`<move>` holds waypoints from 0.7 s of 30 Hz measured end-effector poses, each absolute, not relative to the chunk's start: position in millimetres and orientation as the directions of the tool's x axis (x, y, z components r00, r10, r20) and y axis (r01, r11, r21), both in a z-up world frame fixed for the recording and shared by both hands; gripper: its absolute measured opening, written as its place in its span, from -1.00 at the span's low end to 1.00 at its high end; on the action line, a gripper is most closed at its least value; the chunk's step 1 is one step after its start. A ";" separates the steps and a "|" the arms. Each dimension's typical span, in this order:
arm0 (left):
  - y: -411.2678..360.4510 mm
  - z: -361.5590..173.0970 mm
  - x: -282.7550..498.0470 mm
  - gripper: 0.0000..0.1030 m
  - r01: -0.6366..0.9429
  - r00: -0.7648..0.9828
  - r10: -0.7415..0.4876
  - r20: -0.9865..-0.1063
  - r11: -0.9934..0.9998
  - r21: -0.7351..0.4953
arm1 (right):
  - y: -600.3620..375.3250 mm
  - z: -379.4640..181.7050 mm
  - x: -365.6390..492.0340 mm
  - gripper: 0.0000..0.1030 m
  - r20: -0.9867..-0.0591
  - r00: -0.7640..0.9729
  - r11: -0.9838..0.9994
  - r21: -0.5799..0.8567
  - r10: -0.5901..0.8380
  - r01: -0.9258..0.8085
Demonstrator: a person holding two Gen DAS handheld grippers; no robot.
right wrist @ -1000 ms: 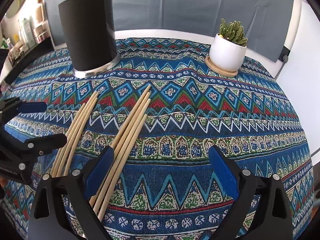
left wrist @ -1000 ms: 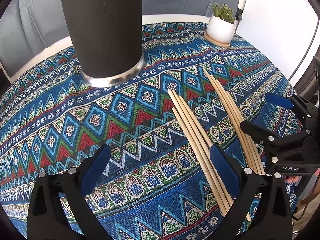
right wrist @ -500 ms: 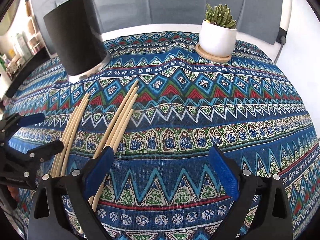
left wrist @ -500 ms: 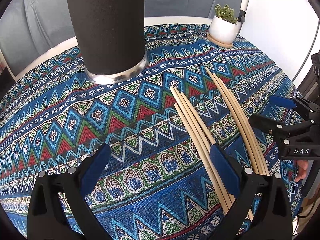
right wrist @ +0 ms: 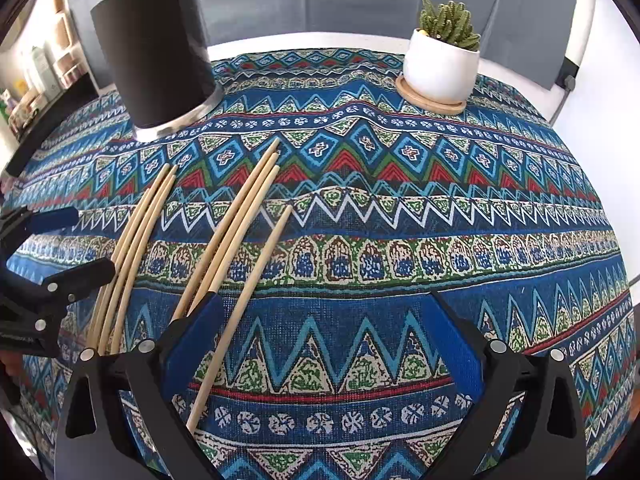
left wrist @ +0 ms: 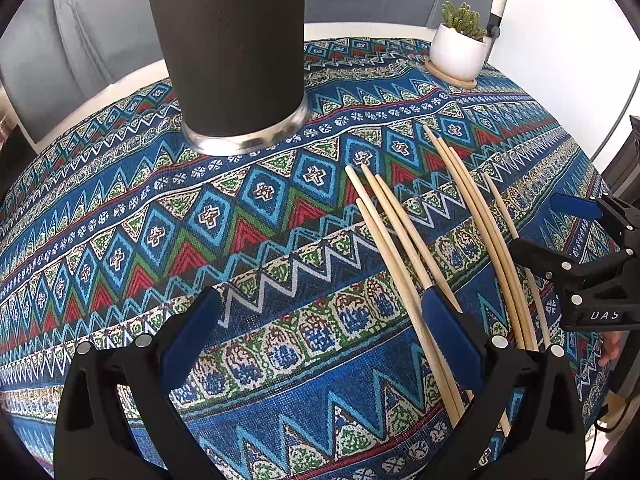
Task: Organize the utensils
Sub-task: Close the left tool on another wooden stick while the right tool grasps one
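Note:
Two bundles of wooden chopsticks lie on the patterned tablecloth [left wrist: 280, 208]. In the left wrist view the nearer bundle [left wrist: 400, 248] runs under my left gripper's right finger; my left gripper [left wrist: 320, 328] is open and holds nothing. The farther bundle [left wrist: 480, 240] lies by my right gripper [left wrist: 548, 226]. In the right wrist view my right gripper [right wrist: 324, 328] is open above the cloth. A single chopstick [right wrist: 248, 292] lies just inside its left finger, apart from its bundle [right wrist: 228, 232]. The other bundle [right wrist: 132, 248] lies beside my left gripper [right wrist: 72, 244]. A black cylindrical holder [left wrist: 224, 40] [right wrist: 156, 52] stands upright behind them.
A small cactus in a white pot [right wrist: 440, 68] [left wrist: 456, 52] sits on a wooden coaster at the back right. The round table's white edge [right wrist: 320, 38] curves behind it, with grey upholstery beyond. Shelves with bottles [right wrist: 36, 76] stand at the far left.
Both grippers have shifted over the table, both still open. One chopstick now lies apart from its bundle, between the right gripper's fingers.

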State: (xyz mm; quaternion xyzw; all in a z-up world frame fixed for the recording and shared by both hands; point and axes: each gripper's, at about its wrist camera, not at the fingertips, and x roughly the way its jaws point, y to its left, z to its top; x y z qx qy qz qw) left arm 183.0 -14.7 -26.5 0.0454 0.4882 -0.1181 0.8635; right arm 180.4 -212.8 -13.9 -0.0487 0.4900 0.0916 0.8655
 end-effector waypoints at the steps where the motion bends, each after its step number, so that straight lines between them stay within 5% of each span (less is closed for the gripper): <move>1: -12.3 -26.4 184.3 0.91 0.241 0.484 -0.155 -0.862 0.970 -0.039 | -212.3 -13.9 181.6 0.84 -0.858 0.499 0.975 0.008 0.120 -0.221; 21: 7.0 -5.7 189.9 0.88 0.080 0.311 -0.038 -0.950 0.997 -0.013 | -212.5 -14.2 187.3 0.87 -0.857 0.481 0.944 0.017 0.183 -0.329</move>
